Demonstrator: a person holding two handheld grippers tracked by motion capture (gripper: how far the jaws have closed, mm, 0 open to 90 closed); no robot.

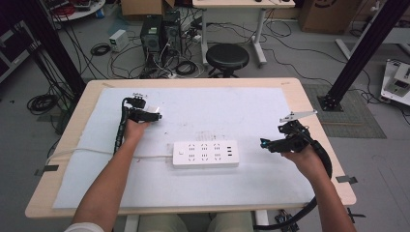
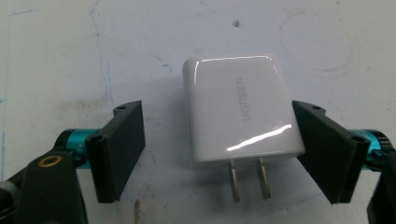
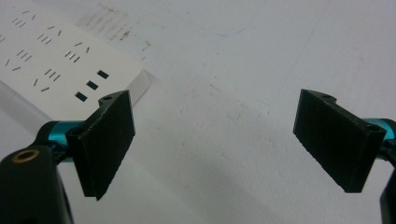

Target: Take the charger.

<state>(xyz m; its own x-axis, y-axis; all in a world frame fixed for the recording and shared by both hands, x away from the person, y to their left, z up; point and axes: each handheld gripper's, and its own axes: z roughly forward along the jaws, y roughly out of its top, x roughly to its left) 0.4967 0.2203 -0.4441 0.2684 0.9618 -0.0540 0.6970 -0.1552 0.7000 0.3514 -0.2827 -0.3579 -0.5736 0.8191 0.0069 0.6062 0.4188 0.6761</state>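
The left gripper is hanging open around the white charger, prongs pointing back at it, one pad touching, nothing squeezed yet.

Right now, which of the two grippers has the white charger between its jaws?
The left gripper. The white UGREEN charger lies flat between its jaws, prongs towards the camera, a gap at one pad. The right gripper has bare mat between open jaws, beside the power strip.
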